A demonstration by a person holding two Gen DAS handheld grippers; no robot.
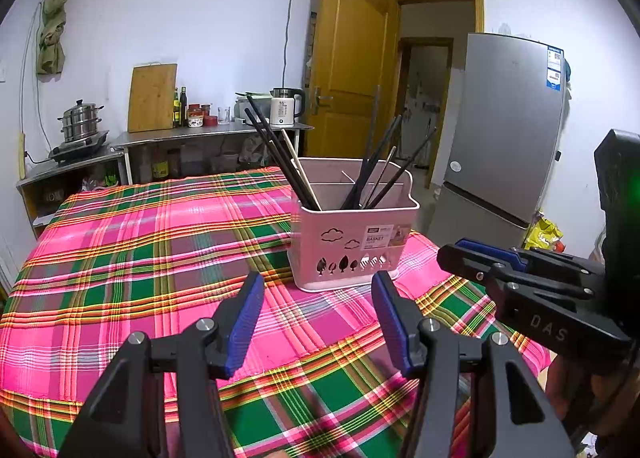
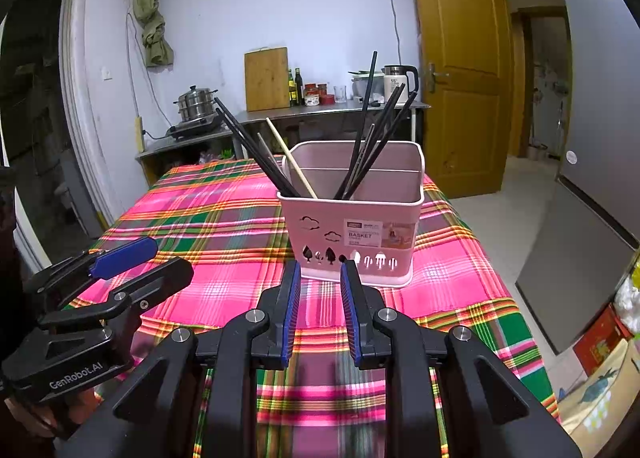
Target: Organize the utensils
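A pink utensil basket (image 1: 356,234) (image 2: 352,225) stands on the plaid-covered table (image 1: 140,258) (image 2: 224,217). Black chopsticks (image 1: 276,153) (image 2: 256,153) and one pale wooden chopstick (image 1: 300,169) (image 2: 292,161) lean left in its front compartment; more black chopsticks (image 1: 380,169) (image 2: 372,137) lean right. My left gripper (image 1: 318,278) (image 2: 168,258) hovers just in front of the basket, open and empty. My right gripper (image 2: 321,266) (image 1: 456,252) hovers beside it on the right, its jaws narrowly apart with nothing between them.
A grey fridge (image 1: 508,129) stands to the right of the table, beside an open yellow door (image 1: 348,65). Behind the table, a metal counter (image 1: 208,133) carries a cutting board (image 1: 152,97), a kettle (image 1: 284,107), bottles and a steamer pot (image 1: 80,121). Boxes (image 2: 600,370) sit on the floor at the right.
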